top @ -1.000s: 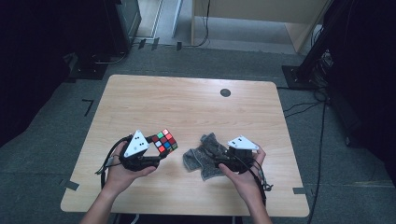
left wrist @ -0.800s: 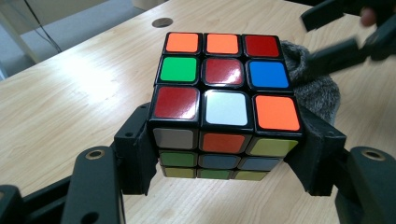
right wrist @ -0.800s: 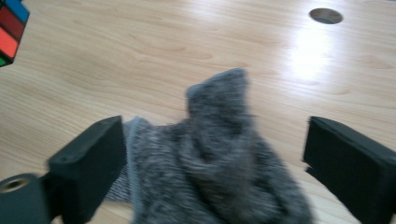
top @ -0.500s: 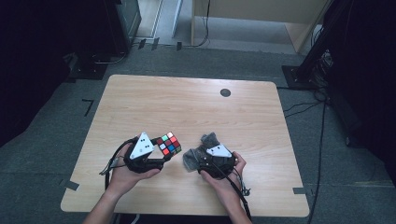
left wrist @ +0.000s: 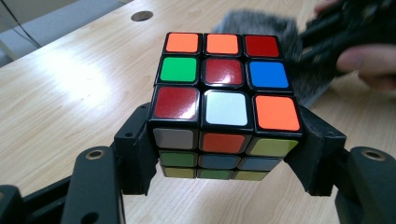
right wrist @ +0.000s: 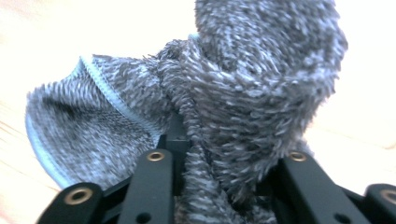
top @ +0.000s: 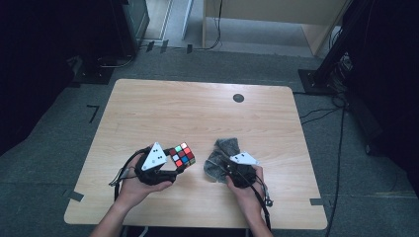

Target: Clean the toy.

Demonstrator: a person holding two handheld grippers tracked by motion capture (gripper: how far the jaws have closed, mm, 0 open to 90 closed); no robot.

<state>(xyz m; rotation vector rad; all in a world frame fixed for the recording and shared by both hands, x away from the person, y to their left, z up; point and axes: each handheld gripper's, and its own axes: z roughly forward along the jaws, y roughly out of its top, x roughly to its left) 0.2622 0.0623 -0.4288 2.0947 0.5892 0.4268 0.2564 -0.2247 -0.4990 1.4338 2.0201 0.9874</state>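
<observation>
The left gripper (left wrist: 224, 154) has its black jaws clamped on the two side faces of a scrambled, multicoloured plastic puzzle cube (left wrist: 224, 102), apparently lifted just above the pale wooden table (top: 163, 113). The right gripper (right wrist: 219, 186) has its jaws pinched into a bunched grey fluffy microfibre cloth with a light blue hem (right wrist: 243, 93), just beside the cube. Judging a wipe is next, hold the cube steady and level, and press the cloth's loose bulge, not the jaws, against the stickered face.

High view looks forward and down over the whole tabletop (top: 207, 113); each gripper view sits close behind its own tongs, low over that same wood
</observation>
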